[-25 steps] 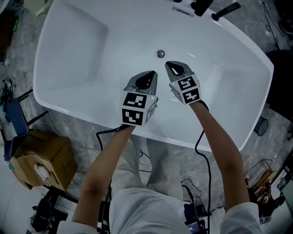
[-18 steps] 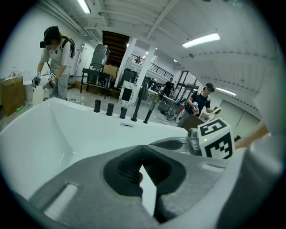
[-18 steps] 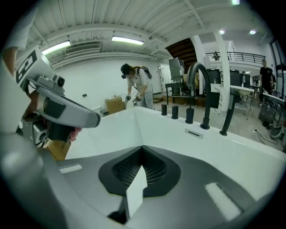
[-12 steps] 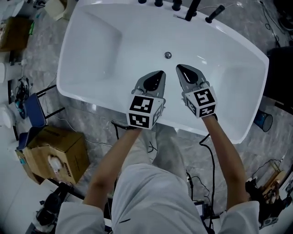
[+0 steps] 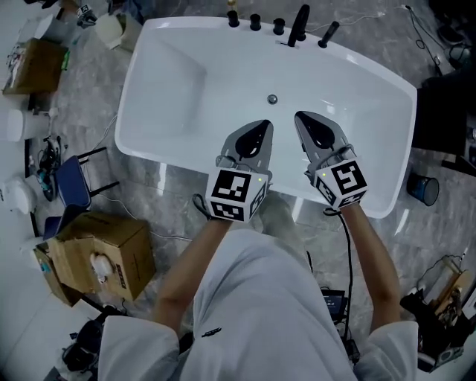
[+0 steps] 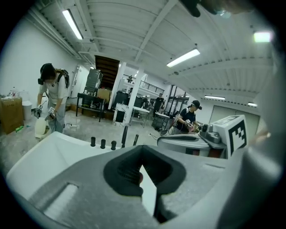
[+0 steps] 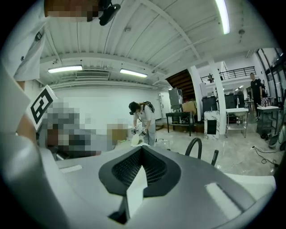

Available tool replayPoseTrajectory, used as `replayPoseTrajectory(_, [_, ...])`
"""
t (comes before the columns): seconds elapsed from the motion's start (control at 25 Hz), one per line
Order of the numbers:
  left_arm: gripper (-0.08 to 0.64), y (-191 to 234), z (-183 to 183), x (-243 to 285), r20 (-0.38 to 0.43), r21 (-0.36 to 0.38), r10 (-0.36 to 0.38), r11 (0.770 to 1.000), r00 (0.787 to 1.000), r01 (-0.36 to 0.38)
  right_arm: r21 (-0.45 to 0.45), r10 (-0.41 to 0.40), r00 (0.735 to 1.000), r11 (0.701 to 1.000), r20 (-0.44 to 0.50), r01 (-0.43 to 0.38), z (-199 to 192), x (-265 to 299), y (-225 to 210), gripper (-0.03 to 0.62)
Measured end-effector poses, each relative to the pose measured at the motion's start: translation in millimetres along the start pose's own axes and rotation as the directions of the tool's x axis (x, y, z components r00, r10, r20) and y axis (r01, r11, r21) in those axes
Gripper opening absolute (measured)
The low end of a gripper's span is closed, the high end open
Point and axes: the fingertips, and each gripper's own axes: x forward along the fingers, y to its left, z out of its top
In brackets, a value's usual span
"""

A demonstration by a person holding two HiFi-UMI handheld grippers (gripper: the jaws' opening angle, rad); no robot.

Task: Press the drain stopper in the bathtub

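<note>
The small round metal drain stopper [image 5: 272, 99] sits in the floor of the white bathtub [image 5: 171, 82], near the far wall. Both grippers hover over the tub's near half, short of the stopper and pointing toward it. My left gripper [image 5: 264, 124] is shut with nothing in it, just left of the stopper's line. My right gripper [image 5: 303, 117] is shut and empty too, slightly right of it. In the left gripper view the jaws [image 6: 142, 150] meet at the tip and the stopper is hidden. The right gripper view shows the same at its jaws [image 7: 142, 150].
A black faucet and handles [image 5: 297, 26] with several knobs [image 5: 255, 22] line the tub's far rim. A cardboard box [image 5: 97, 257] and a blue stool [image 5: 71, 182] stand on the floor at left, a blue can [image 5: 422, 188] at right. Another person [image 6: 51, 103] stands beyond the tub.
Both grippers have drawn back from the stopper toward the tub's near rim. The head view has pulled away, so the whole tub and more floor show.
</note>
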Motion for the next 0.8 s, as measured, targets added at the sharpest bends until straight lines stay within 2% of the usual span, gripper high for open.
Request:
replayPoseTrajectory(0.24, [-0.002, -28.4, 44.5, -49.2, 0.063, 0.063, -0.042, 0.997, 0.997, 0.038, -0.042, -0.021, 0.994, 0.999, 0.106, 0.026, 66.8, -35.4, 30.3, -0.005])
replayPoseTrajectory(0.4, [-0.002, -42.2, 62.7, -76.6, 0.078, 0.111, -0.08, 0.991, 0.994, 0.071, -0.047, -0.03, 0.986, 0.998, 0.166, 0.038, 99.8, -60.0, 54.7, -0.006])
replayPoseTrajectory(0.56, [-0.002, -43.6, 75.2, -93.7, 0.09, 0.133, -0.108, 0.987, 0.99, 0.095, -0.018, -0.051, 0.978, 0.998, 0.201, 0.056, 115.6, -78.5, 72.8, -0.006])
replayPoseTrajectory(0.68, [-0.002, -42.8, 86.4, -113.5, 0.111, 0.19, -0.126, 0.976, 0.986, 0.103, 0.027, -0.073, 0.973, 0.997, 0.217, 0.068, 120.3, -89.1, 92.6, -0.005])
replayPoseTrajectory(0.8, [-0.002, -42.6, 99.8, -130.1, 0.165, 0.209, -0.14, 0.972, 0.976, 0.104, 0.05, -0.085, 0.973, 0.996, 0.215, 0.076, 119.9, -93.2, 112.0, -0.006])
